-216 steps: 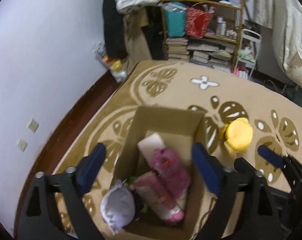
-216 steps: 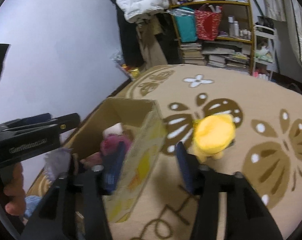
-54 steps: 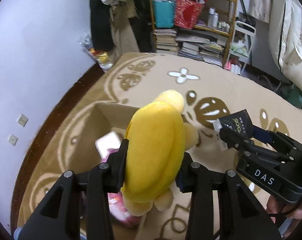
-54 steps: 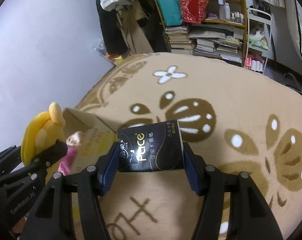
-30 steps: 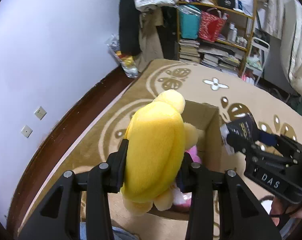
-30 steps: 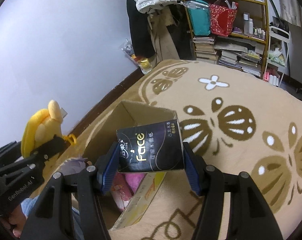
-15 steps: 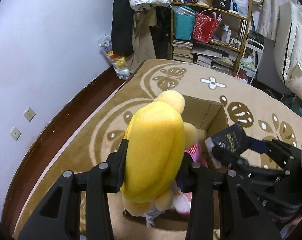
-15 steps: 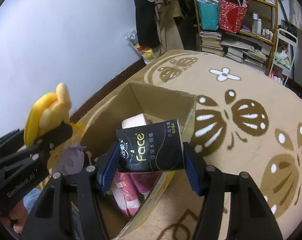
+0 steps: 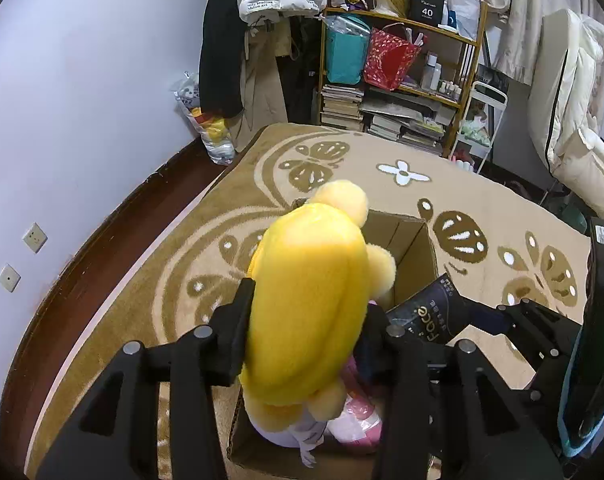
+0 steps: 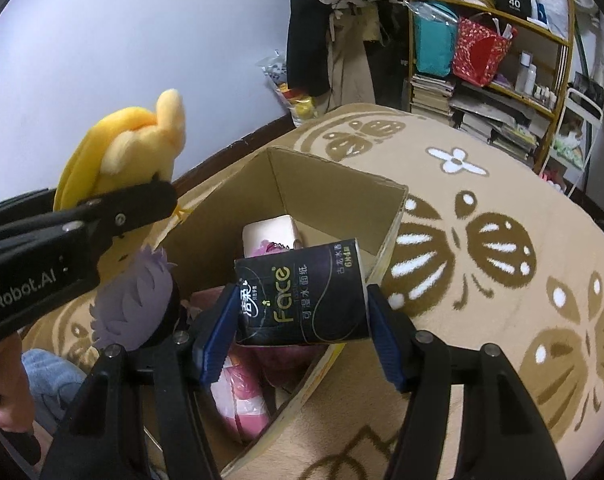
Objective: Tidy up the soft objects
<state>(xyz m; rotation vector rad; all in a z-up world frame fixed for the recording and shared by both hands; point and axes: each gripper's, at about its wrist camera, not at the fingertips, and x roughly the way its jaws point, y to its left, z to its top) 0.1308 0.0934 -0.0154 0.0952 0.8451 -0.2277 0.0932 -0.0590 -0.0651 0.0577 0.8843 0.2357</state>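
Behind the yellow plush [image 9: 310, 304], the box [image 9: 416, 240] (mostly hidden).

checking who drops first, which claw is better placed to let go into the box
Left. Its claw is opening, the yellow plush between its jaws above the cardboard box; the right claw grips its tissue pack nearer the rim.

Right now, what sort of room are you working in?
Most likely a lived-in bedroom or storage room at home: a patterned beige rug covers the floor, a wooden shelf is crammed with books and bags, and coats and bedding hang along the walls.
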